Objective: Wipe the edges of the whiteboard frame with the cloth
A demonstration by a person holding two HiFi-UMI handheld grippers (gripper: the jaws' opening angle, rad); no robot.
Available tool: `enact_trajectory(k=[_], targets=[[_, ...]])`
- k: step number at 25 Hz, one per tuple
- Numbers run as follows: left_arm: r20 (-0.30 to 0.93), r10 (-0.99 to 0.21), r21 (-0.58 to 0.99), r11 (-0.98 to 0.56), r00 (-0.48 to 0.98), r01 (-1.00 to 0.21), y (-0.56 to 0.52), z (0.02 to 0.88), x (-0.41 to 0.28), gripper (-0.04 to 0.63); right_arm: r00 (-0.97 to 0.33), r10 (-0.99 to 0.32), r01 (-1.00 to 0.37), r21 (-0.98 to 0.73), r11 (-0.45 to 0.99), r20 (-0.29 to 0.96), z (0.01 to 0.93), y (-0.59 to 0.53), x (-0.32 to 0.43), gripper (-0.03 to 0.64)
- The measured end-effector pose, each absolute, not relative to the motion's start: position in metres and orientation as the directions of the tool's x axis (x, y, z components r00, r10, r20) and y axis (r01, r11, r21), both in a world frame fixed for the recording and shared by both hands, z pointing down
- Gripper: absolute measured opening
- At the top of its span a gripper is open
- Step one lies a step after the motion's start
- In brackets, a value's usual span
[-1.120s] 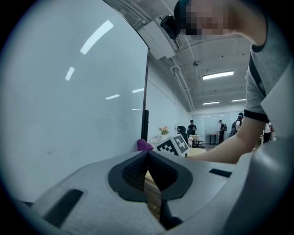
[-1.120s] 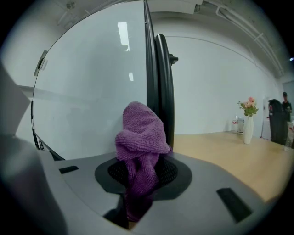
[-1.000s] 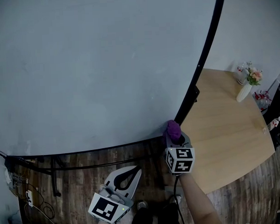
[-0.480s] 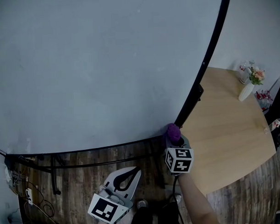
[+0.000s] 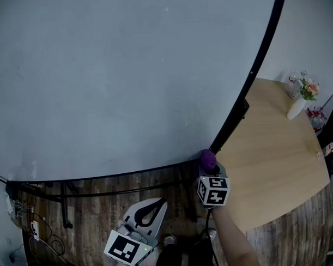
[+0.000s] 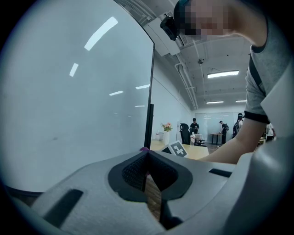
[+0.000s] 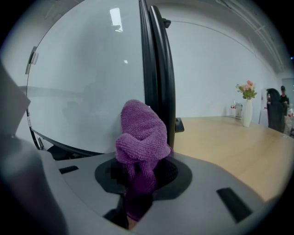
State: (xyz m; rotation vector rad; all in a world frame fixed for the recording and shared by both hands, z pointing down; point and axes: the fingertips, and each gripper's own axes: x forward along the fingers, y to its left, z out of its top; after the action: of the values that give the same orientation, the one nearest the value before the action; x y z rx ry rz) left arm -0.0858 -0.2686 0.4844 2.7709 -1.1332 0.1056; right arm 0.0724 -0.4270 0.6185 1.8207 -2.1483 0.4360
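**Cloth [image 5: 206, 158] held at lower corner of whiteboard frame [image 5: 257, 72]**

At far left, cables [image 5: 28, 230] are seen trailing over the wooden floor [image 5: 93, 214]. The left tongs [image 5: 156, 204] are held low, well apart from the frame, and are clenched on nothing, with their tips met. Further right, the purple cloth is gripped in the right tongs [image 5: 208, 167]. It is bunched above their tips and set at the corner where the frame's lower and side edges meet. A small bracket [image 5: 243, 107] is seen jutting from the side edge higher up. Beyond it a pale bench [image 5: 271, 153] is shown, with a vase of flowers [image 5: 294, 108] at its far end.

The bunched cloth could be snagged on the bracket if it is drawn up the side edge, and could be tugged loose from the tongs. On so narrow an edge the wad could also be carried off onto the board's face [image 5: 126, 76], leaving the frame unwiped.

Whether the cloth is pressed on the frame or lies just beside it cannot be settled. The frame's top is cut off by the picture's edge, and how much cloth is clamped below the tips is hidden.
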Motion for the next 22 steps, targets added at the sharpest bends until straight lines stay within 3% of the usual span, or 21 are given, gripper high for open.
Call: enact_trajectory(k=[22], targets=[[0.116, -0.709, 0.101, -0.688, 0.696, -0.718, -0.264, 0.482, -0.090, 0.017, -0.197, -0.890, -0.980, -0.051, 0.193, 0.412, 0.622, -0.408, 0.070, 0.098]])
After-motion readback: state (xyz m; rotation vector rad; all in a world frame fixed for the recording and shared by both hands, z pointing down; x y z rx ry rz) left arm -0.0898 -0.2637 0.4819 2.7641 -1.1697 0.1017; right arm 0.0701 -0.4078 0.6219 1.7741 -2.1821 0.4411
